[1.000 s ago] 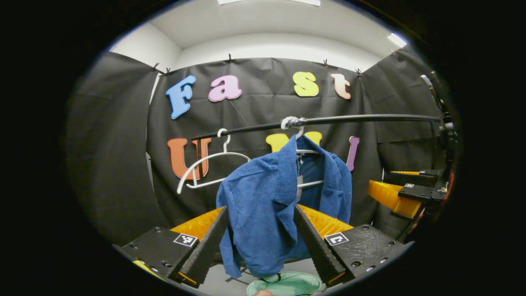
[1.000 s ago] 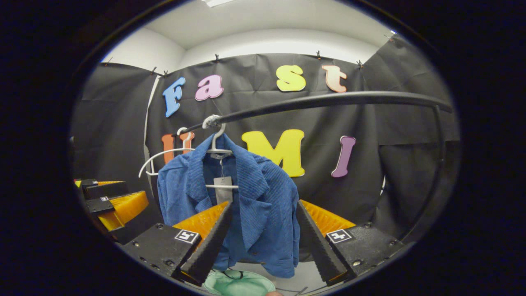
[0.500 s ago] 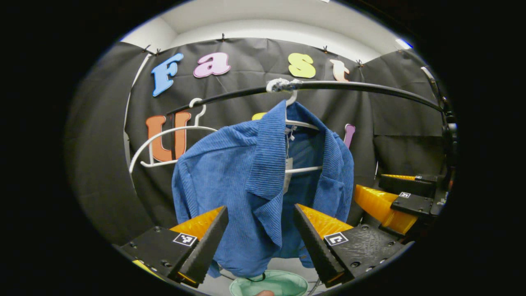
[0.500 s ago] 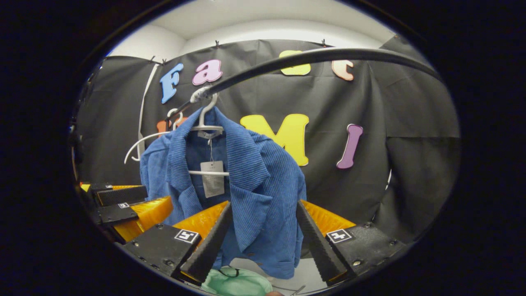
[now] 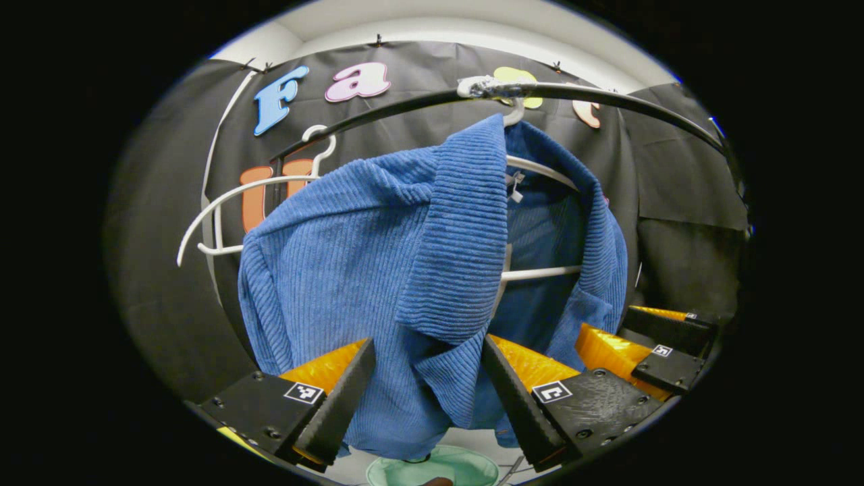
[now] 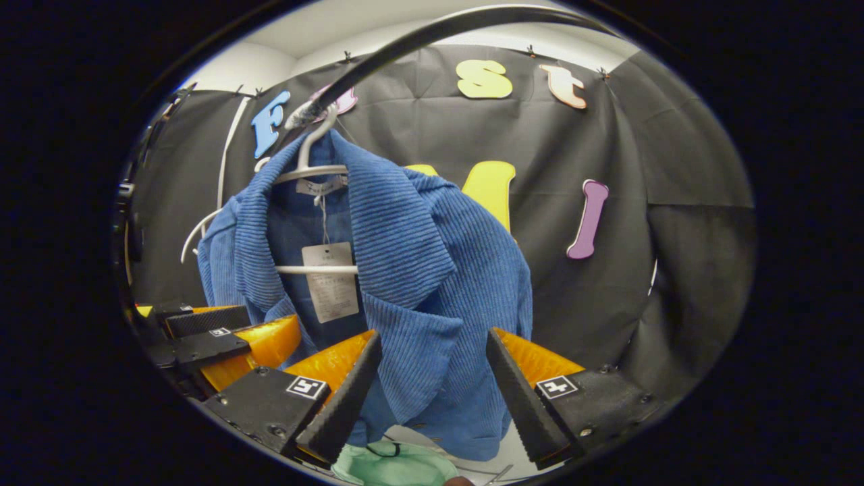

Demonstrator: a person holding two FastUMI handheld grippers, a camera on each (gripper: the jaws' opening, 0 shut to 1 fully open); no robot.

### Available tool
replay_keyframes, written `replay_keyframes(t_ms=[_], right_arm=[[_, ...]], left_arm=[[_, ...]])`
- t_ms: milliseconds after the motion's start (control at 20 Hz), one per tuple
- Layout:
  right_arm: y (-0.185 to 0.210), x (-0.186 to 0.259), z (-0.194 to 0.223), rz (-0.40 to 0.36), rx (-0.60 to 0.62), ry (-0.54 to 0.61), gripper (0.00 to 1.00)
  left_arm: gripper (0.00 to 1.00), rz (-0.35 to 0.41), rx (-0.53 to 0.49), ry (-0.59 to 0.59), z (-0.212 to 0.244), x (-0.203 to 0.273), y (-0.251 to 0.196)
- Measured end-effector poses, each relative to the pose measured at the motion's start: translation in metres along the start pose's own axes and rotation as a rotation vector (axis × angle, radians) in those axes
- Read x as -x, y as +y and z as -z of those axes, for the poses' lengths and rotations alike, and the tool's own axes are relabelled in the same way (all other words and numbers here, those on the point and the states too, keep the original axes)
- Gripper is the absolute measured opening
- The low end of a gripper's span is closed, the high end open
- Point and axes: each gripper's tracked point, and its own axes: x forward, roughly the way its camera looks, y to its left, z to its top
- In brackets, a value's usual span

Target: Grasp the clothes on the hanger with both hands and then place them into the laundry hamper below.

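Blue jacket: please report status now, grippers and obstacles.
Left gripper open, right gripper open, each at a lapel. Blue jacket hangs on white hanger, ungrasped. Green hamper below, nothing between.

We see a black rail (image 5: 607, 98) curving overhead across the booth, with an empty white hanger (image 5: 223, 202) hooked on it near the black cloth wall (image 6: 641, 270). Above the cloth runs a white ceiling (image 5: 472, 13).

blue ribbed jacket (image 5: 378, 256) | on white hanger (image 6: 317, 162) | green hamper (image 5: 432, 469) below
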Motion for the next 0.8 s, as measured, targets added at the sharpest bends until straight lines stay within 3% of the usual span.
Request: replay_keyframes(t_ms=[300, 350, 400, 550, 700, 800], right_arm=[[0.02, -0.024, 0.009, -0.062, -0.017, 0.039, 0.98], [0.022, -0.028, 0.01, -0.066, -0.007, 0.042, 0.98], [0.022, -0.033, 0.01, -0.06, 0.0, 0.041, 0.98], [0.018, -0.042, 0.012, -0.036, -0.01, 0.046, 0.97], [0.001, -0.04, 0.013, 0.003, -0.034, 0.051, 0.93], [-0.015, -0.035, 0.012, 0.04, -0.07, 0.042, 0.68]], left_arm=[[0.96, 0.009, 0.006, 0.002, -0.003, -0.016, 0.004], [1.0, 0.01, 0.005, 0.004, -0.003, -0.018, 0.005], [0.97, 0.007, 0.001, 0.007, -0.004, -0.022, 0.009], [1.0, 0.001, -0.004, 0.004, -0.004, -0.028, 0.008], [0.7, -0.036, 0.015, 0.015, 0.001, -0.032, 0.012], [0.5, -0.063, 0.032, 0.021, 0.003, -0.028, 0.017]])
